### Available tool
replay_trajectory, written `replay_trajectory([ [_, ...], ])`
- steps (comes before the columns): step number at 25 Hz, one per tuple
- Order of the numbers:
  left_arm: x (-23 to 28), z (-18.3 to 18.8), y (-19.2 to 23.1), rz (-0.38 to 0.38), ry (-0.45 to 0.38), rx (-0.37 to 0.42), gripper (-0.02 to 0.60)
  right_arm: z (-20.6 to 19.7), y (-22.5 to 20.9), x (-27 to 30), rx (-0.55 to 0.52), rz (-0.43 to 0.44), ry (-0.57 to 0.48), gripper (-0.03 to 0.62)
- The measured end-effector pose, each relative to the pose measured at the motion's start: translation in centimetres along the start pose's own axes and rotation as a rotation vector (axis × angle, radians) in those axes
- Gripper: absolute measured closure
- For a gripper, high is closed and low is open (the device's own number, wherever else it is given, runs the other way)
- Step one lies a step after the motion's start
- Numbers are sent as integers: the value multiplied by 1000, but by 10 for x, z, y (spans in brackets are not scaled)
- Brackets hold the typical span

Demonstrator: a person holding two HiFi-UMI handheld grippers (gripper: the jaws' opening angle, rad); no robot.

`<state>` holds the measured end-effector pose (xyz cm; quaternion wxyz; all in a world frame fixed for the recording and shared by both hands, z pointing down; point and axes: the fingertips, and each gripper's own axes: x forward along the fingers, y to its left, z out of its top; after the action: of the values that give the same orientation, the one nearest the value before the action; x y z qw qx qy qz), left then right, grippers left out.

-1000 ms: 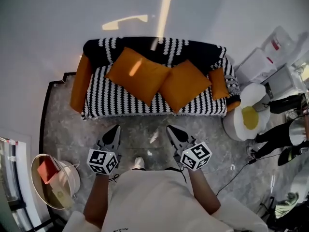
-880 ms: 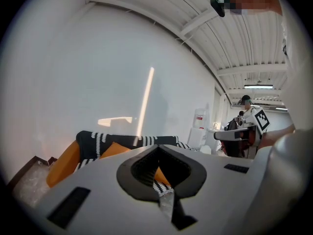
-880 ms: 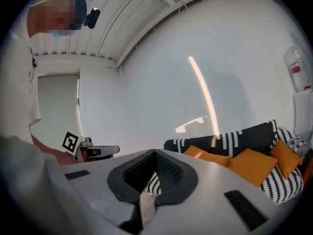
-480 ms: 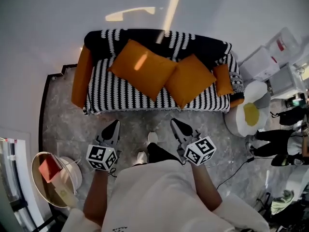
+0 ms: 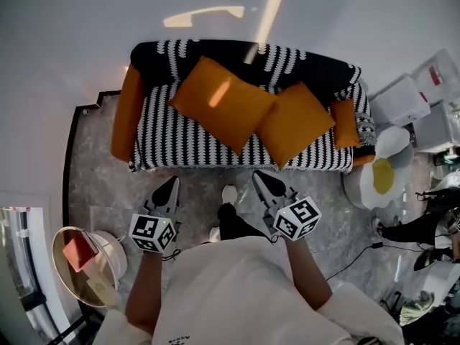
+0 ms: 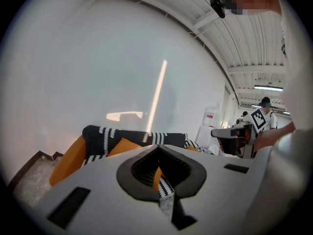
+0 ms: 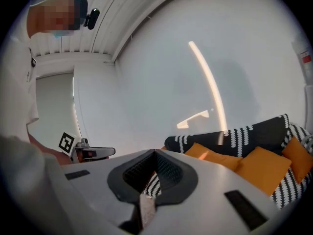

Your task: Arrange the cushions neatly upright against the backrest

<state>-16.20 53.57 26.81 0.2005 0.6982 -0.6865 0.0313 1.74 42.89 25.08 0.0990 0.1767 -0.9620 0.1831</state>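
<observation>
Approach stage: left gripper (image 5: 171, 185) and right gripper (image 5: 260, 179), both clenched and empty, just near of the sofa (image 5: 167, 136); next, open jaws and seize the tilted orange cushions (image 5: 223, 105).

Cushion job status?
Done: nothing visible. The left cushion and right cushion sit skewed and overlapping on the sofa. In hand: nothing; the left gripper and right gripper are shut, empty, short of the seat. Left: straighten both cushions.
</observation>
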Motion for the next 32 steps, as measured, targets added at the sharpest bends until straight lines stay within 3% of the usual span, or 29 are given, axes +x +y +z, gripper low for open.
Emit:
replay_trajectory([
  [16, 147, 47, 42, 8, 52, 13, 565, 6, -130, 97, -24, 0, 121, 571],
  [25, 190, 52, 77, -34, 114, 48, 565, 6, -143, 129, 4, -43, 127, 571],
  [32, 230, 57, 131, -121, 185, 102, 565, 5, -152, 167, 69, -167, 106, 571],
])
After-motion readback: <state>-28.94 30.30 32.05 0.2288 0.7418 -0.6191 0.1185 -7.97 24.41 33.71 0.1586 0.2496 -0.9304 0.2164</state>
